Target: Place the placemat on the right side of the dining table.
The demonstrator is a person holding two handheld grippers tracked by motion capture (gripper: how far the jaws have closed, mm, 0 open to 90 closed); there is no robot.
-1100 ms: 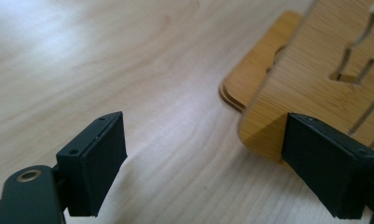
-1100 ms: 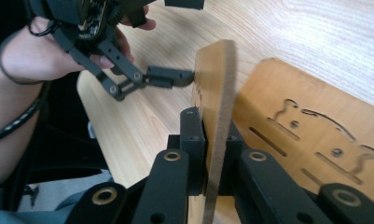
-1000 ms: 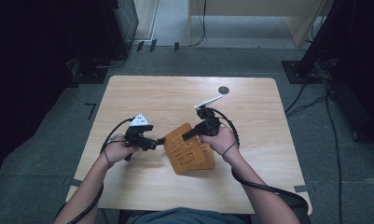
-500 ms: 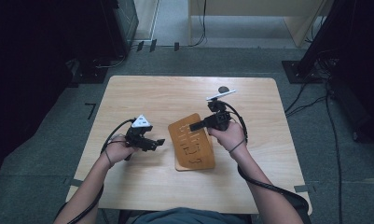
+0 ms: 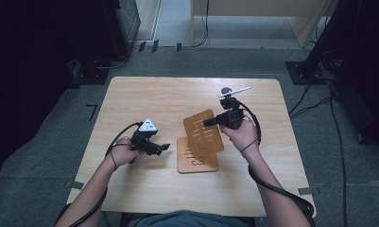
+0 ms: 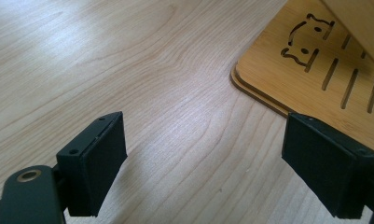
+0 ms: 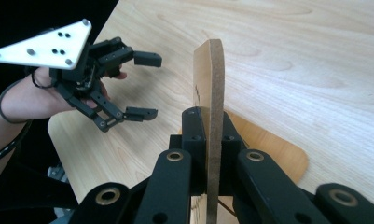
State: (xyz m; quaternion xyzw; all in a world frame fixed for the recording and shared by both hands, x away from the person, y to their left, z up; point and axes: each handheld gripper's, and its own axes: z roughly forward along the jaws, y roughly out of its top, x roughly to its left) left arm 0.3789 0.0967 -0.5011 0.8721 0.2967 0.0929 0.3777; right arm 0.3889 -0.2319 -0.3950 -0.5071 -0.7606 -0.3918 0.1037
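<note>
We pinch the upper board (image 5: 203,130) edgewise in our right gripper (image 5: 211,121), lifted at frame centre above its twin (image 5: 196,161) on the bench (image 5: 130,94), while our left gripper (image 5: 164,147) waits spread alongside

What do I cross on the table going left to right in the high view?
Left gripper, open → flat wooden panel lying on the table → right gripper, shut on the lifted wooden panel.

two wooden boards (image 5: 197,158), two claws (image 5: 164,147), one table (image 5: 144,97)
</note>
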